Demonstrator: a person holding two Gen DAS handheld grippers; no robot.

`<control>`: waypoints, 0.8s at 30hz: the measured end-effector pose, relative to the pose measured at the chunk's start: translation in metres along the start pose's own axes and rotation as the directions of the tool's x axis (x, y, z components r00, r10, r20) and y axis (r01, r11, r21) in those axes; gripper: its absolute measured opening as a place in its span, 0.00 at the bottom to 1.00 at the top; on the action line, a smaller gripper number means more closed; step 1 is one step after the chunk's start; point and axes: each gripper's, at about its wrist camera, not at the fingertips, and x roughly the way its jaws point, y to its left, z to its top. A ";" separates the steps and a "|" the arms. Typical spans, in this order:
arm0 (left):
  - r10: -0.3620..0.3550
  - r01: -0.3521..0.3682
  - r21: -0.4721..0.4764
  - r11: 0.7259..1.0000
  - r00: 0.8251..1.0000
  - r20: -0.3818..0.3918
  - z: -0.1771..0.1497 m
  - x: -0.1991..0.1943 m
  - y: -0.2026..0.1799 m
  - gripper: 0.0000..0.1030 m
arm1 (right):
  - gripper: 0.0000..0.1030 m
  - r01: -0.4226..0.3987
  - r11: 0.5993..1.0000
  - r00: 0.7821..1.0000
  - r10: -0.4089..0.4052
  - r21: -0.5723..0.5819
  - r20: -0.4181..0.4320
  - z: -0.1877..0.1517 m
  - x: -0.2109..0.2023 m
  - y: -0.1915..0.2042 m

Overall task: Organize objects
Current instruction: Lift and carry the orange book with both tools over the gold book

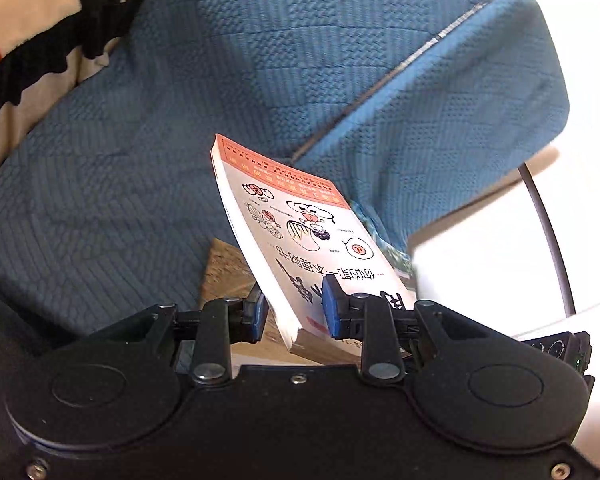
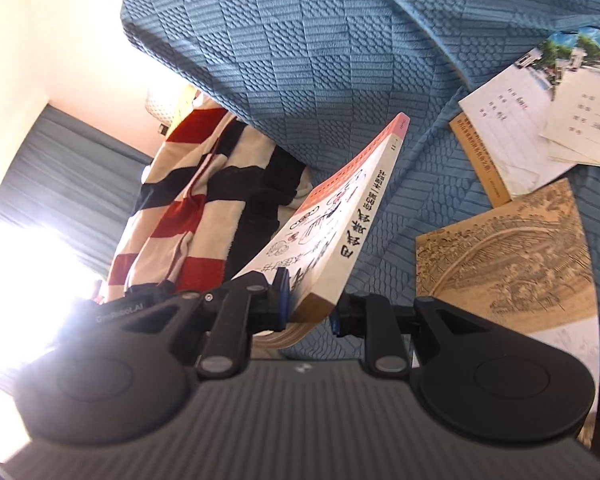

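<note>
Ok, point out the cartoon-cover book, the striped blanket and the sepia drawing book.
cartoon-cover book (image 1: 300,236), left wrist view, front cover.
striped blanket (image 2: 188,200), right wrist view, a red stripe.
sepia drawing book (image 2: 512,260), right wrist view, cover middle.

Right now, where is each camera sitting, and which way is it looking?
Left wrist: sits on the left gripper, looking forward and down at the book over the blue sofa; only its own jaws show, shut on the book.
Right wrist: sits on the right gripper, looking along the book toward the striped cloth and papers; only its own jaws show, shut on the book.
Shared: the book, sofa and striped cloth.
</note>
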 end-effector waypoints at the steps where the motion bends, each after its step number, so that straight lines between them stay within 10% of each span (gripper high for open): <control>1: -0.002 0.002 0.010 1.000 1.000 -0.001 -0.002 -0.002 -0.005 0.26 | 0.22 -0.002 1.000 1.000 0.002 0.004 0.009 -0.002 -0.005 0.000; 24: -0.040 0.045 0.045 0.998 0.994 -0.103 -0.038 0.006 -0.037 0.26 | 0.22 0.022 0.998 0.996 -0.026 0.050 0.089 -0.031 -0.070 -0.012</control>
